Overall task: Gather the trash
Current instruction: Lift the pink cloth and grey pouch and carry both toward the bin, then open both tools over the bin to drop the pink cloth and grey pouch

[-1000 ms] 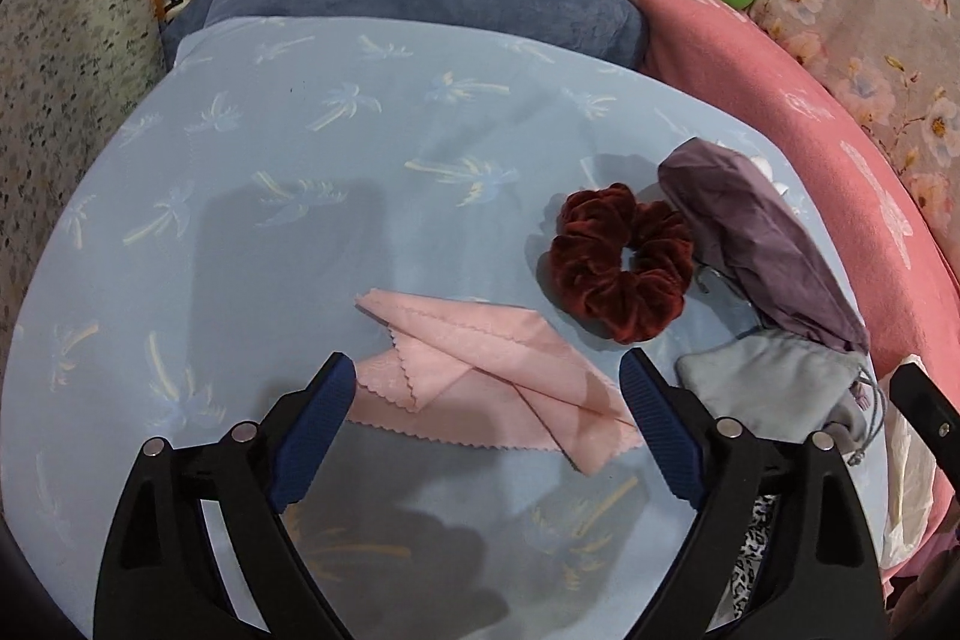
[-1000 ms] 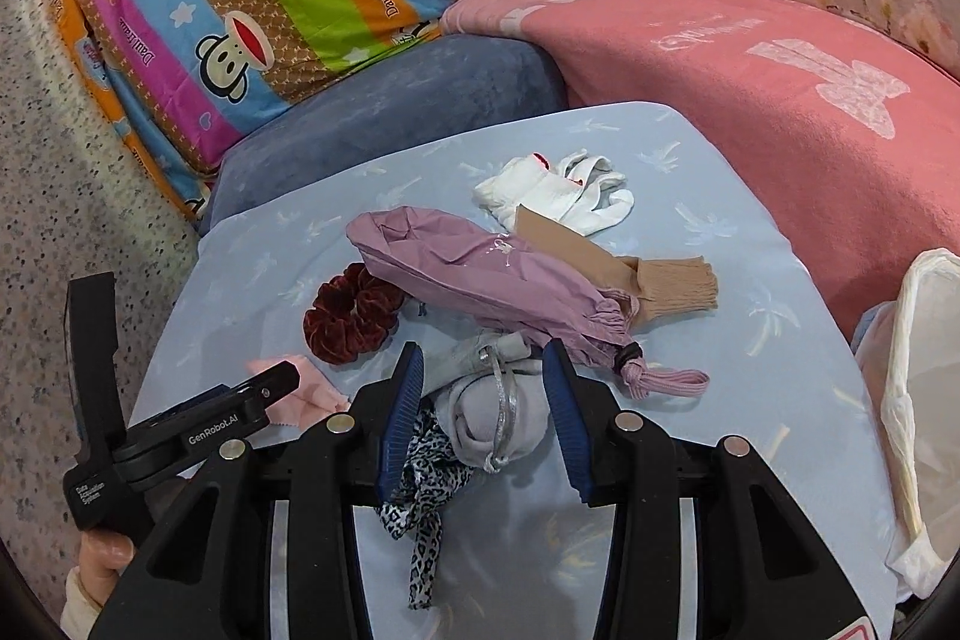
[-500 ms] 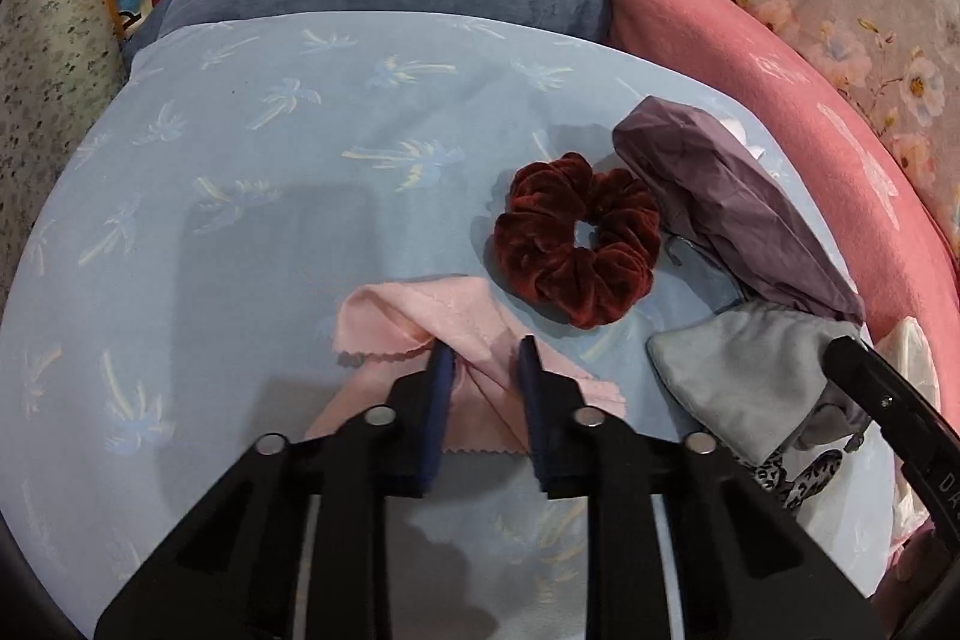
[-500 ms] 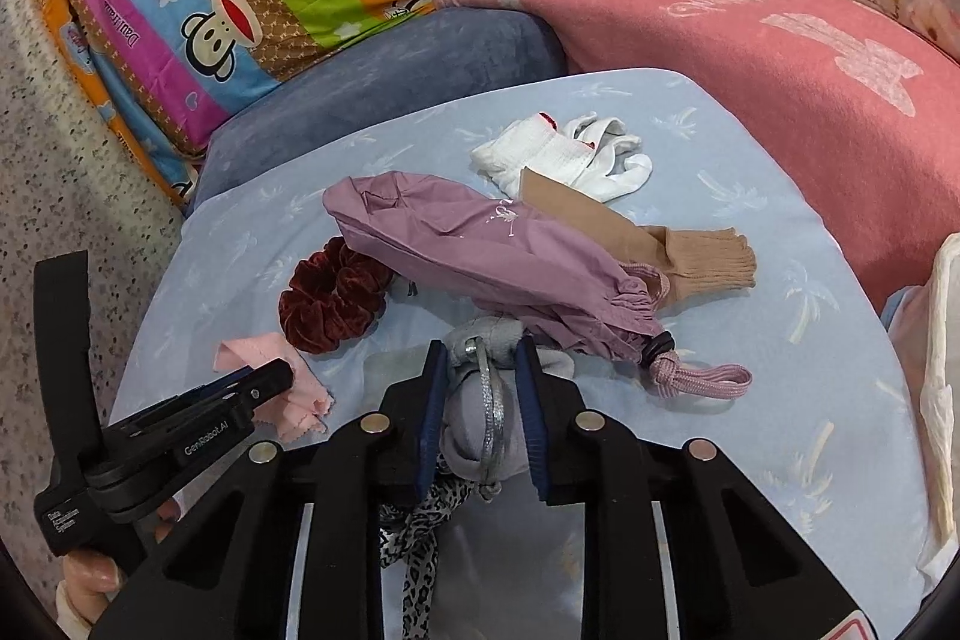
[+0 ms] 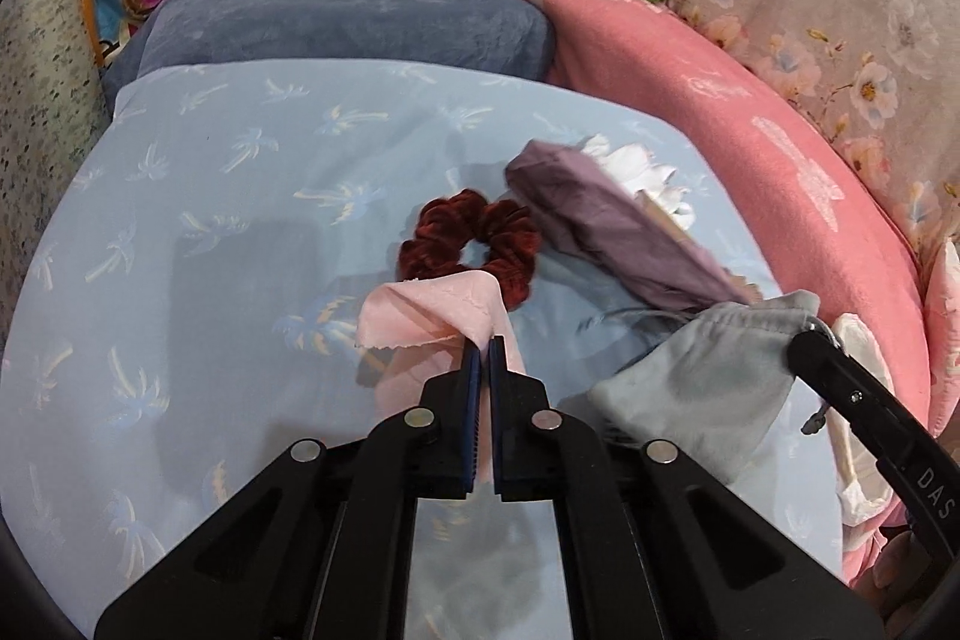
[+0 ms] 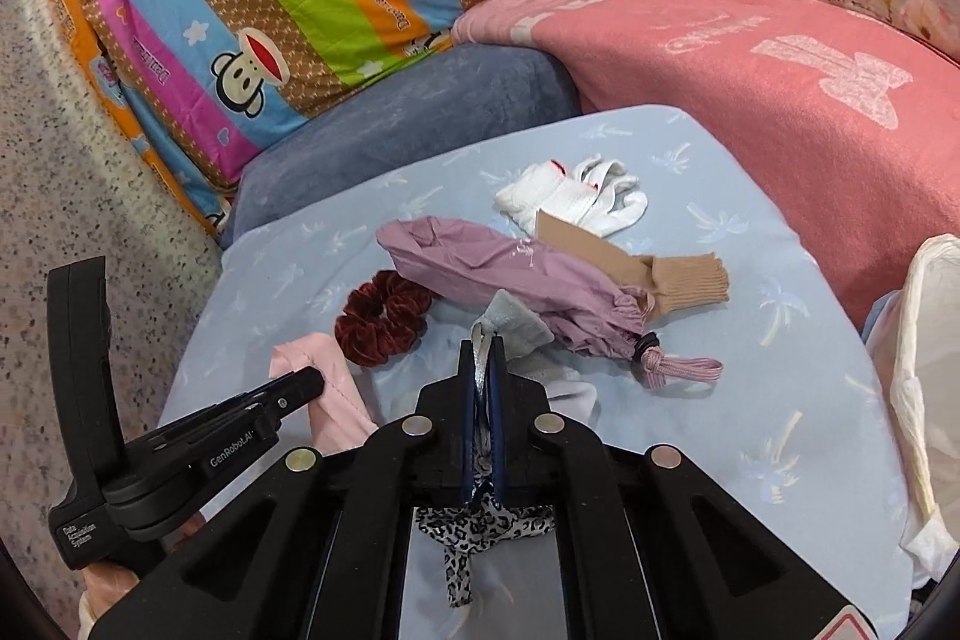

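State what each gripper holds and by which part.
Left gripper pinches the pink cloth at a raised fold. Right gripper clamps the grey pouch by its silver drawstring.

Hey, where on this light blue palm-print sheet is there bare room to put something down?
The left half of the light blue palm-print sheet is bare, from the grey-blue velvet cushion down to the dark red velvet scrunchie. A narrower strip runs along the pink blanket. The middle is crowded: scrunchie, folded mauve umbrella, white gloves, tan ribbed sleeve.
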Available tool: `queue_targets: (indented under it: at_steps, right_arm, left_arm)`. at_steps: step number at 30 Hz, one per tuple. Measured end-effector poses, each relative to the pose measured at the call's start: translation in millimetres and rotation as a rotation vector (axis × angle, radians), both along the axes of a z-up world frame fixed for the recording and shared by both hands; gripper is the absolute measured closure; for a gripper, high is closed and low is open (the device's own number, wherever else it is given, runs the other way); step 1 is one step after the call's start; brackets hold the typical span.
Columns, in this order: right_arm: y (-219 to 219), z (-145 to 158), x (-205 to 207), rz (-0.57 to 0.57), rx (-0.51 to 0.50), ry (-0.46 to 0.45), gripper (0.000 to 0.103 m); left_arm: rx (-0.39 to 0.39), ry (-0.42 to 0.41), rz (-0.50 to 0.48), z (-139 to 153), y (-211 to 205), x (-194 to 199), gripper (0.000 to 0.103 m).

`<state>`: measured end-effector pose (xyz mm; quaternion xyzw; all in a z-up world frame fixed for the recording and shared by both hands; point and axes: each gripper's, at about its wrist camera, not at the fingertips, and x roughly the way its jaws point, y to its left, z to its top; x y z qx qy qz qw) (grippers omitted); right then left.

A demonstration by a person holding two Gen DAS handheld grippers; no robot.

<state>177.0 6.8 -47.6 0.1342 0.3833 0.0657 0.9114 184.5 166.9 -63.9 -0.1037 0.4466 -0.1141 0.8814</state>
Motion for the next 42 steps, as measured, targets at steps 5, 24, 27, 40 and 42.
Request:
queue_targets:
  at_steps: [5,24,27,40,42]
  right_arm:
    - [-13,25,-16,-0.015,0.011,-0.052,0.100]
    - [-123,87,-94,-0.195,0.029,-0.186,0.100]
    - [-145,89,-107,-0.231,0.029,-0.193,0.100]
    - [-240,74,-155,-0.391,0.039,-0.183,0.100]
    - [-251,71,-160,-0.411,0.043,-0.181,0.100]
  left_arm:
    - [-0.001,-0.044,-0.031,22,-16,-8,0.100]
    - [0.013,-0.179,-0.247,86,-132,-46,0.100]
    - [0.007,-0.178,-0.291,89,-155,-52,0.100]
    - [-0.023,-0.164,-0.479,92,-249,-76,0.100]
    - [-0.025,-0.158,-0.502,92,-262,-78,0.100]
